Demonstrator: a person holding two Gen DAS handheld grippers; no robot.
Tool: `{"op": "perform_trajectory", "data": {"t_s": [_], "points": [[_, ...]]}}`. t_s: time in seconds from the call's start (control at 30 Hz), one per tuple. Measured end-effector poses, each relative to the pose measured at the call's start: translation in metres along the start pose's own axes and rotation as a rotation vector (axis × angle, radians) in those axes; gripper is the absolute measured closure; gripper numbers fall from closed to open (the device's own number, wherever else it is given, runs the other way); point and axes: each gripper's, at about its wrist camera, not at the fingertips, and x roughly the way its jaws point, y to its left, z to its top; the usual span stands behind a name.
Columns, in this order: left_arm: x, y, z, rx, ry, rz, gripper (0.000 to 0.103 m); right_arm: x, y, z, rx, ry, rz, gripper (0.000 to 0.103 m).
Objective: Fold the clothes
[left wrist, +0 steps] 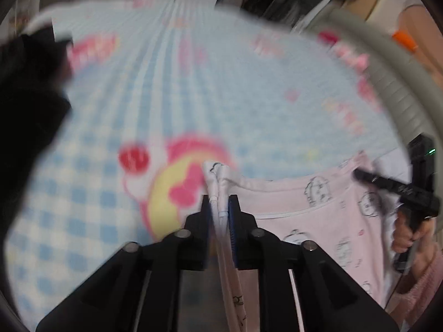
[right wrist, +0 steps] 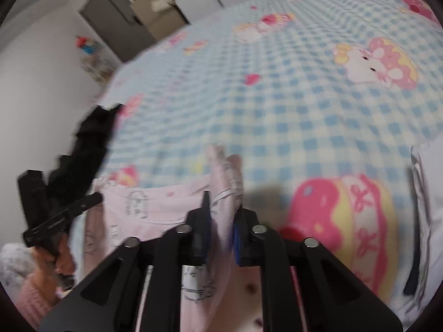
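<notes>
The left gripper (left wrist: pixel 220 203) is clamped on a bunched edge of the pink printed garment (left wrist: pixel 310 213), the white piping squeezed between its blue-lined pads at lower centre of the left wrist view. From there the garment's upper edge stretches toward the right of the frame, where the other tool's black finger meets its far corner; the contact itself is blurred. A bare hand (left wrist: pixel 405 232) grips that tool's handle at the right edge, above a fuzzy pink sleeve cut off by the rim.

In the right wrist view the right gripper (right wrist: pixel 221 207) is closed on another gathered fold of the same pink garment (right wrist: pixel 155 210), which hangs down between the arms and out of the bottom of the frame. Small line-drawn figures dot the cloth, too smeared to read.

Behind lies a blue-and-white gingham bedspread (right wrist: pixel 277 105) with pink cartoon prints, heavily motion-blurred in the left view. A dark garment (right wrist: pixel 91 138) drapes at its left side; what it is cannot be told. A pale piece of cloth (right wrist: pixel 432 207) at the right rim is mostly cut off
</notes>
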Motion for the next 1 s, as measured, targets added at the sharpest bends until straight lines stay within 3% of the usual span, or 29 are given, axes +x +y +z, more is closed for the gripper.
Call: {"op": "perform_trajectory", "data": {"t_s": [0.07, 0.1, 0.2, 0.27, 0.33, 0.43, 0.57, 0.7, 0.9, 1.0], "points": [[0.002, 0.002, -0.001, 0.039, -0.021, -0.007, 0.068, 0.023, -0.012, -0.005, 0.013, 0.062, -0.097, 0.069], [-0.009, 0.002, 0.001, 0.021, -0.047, -0.007, 0.067, 0.023, -0.018, -0.007, 0.029, 0.058, -0.09, 0.069], [-0.052, -0.001, -0.004, -0.041, -0.117, 0.038, 0.059, -0.012, -0.019, -0.012, 0.067, -0.027, -0.091, 0.064], [-0.081, -0.013, -0.029, 0.004, -0.138, 0.121, 0.049, -0.042, -0.007, -0.025, 0.025, -0.03, -0.073, 0.059], [-0.105, -0.021, -0.071, -0.008, -0.161, 0.119, 0.049, -0.074, 0.008, -0.045, -0.025, -0.039, -0.055, 0.056], [-0.135, -0.038, -0.136, -0.04, -0.183, 0.101, 0.049, -0.113, 0.04, -0.111, -0.129, -0.059, -0.039, 0.048], [-0.137, -0.053, -0.173, -0.021, -0.181, 0.15, 0.049, -0.118, 0.081, -0.179, -0.169, 0.001, -0.073, 0.048], [-0.136, -0.066, -0.205, 0.005, -0.179, 0.197, 0.049, -0.123, 0.111, -0.225, -0.171, -0.034, -0.106, 0.048], [-0.135, -0.087, -0.254, 0.043, -0.175, 0.267, 0.048, -0.102, 0.109, -0.267, -0.174, 0.01, -0.249, 0.05], [-0.146, -0.08, -0.275, 0.013, -0.201, 0.286, 0.047, -0.116, 0.088, -0.273, -0.115, 0.006, -0.222, 0.05]]}}
